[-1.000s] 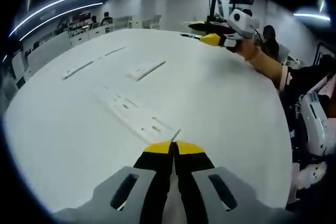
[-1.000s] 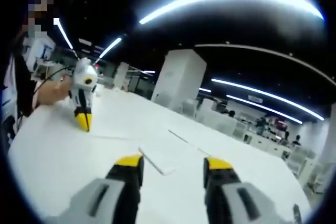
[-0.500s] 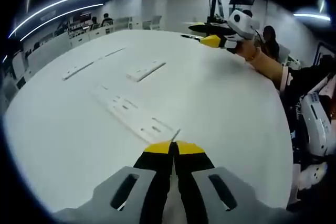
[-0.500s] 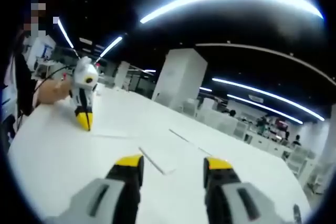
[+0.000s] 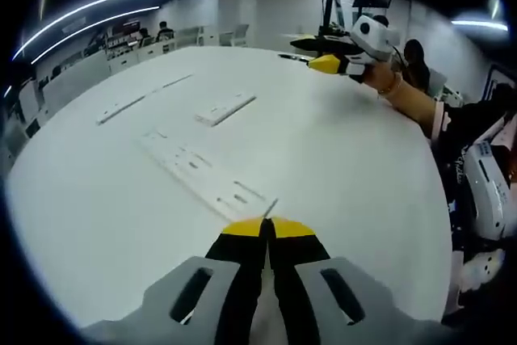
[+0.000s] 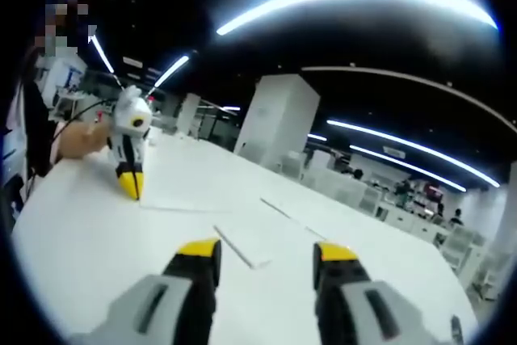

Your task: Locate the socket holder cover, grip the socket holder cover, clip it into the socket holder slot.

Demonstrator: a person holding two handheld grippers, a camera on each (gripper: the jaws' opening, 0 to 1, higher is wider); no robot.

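In the left gripper view a long white socket holder (image 5: 206, 174) with slots lies flat on the white table (image 5: 347, 167). My left gripper (image 5: 267, 228) is shut, its yellow tips together at the holder's near end; whether it pinches anything I cannot tell. A shorter white cover piece (image 5: 226, 108) lies farther off. My right gripper (image 5: 323, 52) hovers over the table's far side, held by a hand. In the right gripper view my right gripper (image 6: 266, 251) is open above the table, a flat white piece (image 6: 241, 246) just ahead of its jaws. The left gripper (image 6: 129, 187) points tip-down at the left.
Two more thin white strips (image 5: 121, 107) (image 5: 172, 81) lie at the table's far left. A person's arm (image 5: 408, 98) and body border the right edge. A white pillar (image 6: 275, 131) and desks with seated people stand beyond the table.
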